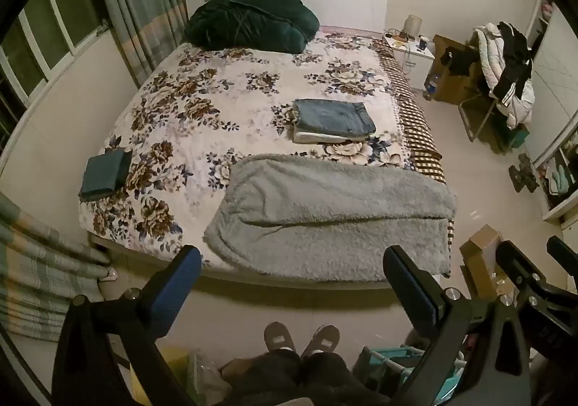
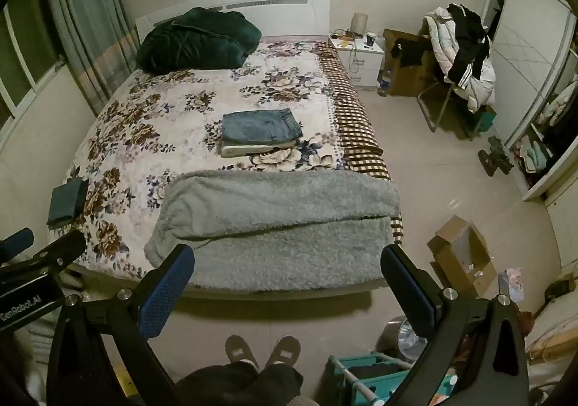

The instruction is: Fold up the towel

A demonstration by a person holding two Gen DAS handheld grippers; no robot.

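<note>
Both the left gripper [image 1: 290,272] and the right gripper [image 2: 287,270] hang wide open and empty above the floor, short of the bed's [image 2: 151,138] foot. Just beyond them the grey towel [image 2: 274,221] lies folded across the bed's near edge. Farther up rest folded jeans [image 2: 262,129].

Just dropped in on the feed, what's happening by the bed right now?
A person stands at the foot of the bed, slippers on the floor, with a hand-held gripper in each hand. The left hand-held gripper and right hand-held gripper are both wide open and empty, held above the floor short of the bed. The grey towel lies across the bed's near end, one layer already doubled over. Folded jeans sit further back.
</note>
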